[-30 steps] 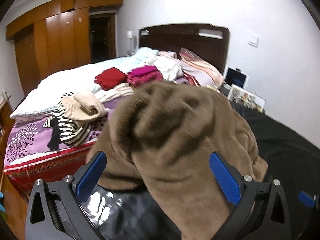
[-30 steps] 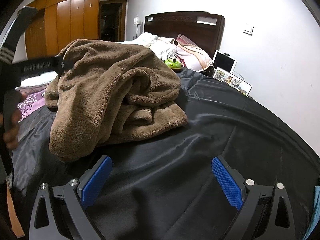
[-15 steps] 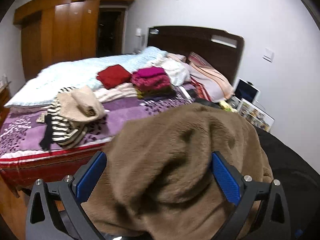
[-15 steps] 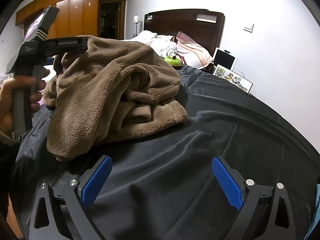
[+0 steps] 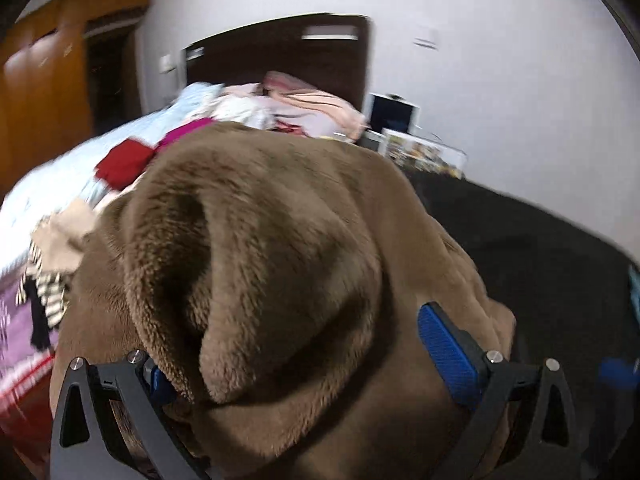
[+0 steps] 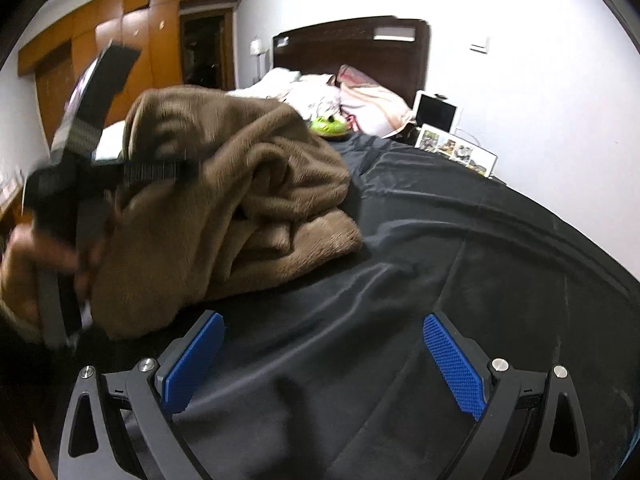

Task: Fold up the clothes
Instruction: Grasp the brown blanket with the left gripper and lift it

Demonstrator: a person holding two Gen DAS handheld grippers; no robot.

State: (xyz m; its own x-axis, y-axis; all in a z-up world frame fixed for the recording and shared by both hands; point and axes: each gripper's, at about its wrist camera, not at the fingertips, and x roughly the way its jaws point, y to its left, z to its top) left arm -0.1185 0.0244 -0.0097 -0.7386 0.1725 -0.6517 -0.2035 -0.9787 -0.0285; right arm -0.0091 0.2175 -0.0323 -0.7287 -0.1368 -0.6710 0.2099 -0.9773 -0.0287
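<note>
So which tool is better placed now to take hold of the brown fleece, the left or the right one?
The left tool, probably. The brown fleece already bulges between its open fingers, covering the left pad. The right tool is open over bare black sheet, with the fleece lying apart, ahead on its left.

Crumpled brown fleece garment (image 5: 280,260) fills the gap between the left tongs (image 5: 304,352), blocking forward passage. Right tongs (image 6: 324,364) face bare black satin sheet (image 6: 420,248); the heap sits left.
</note>
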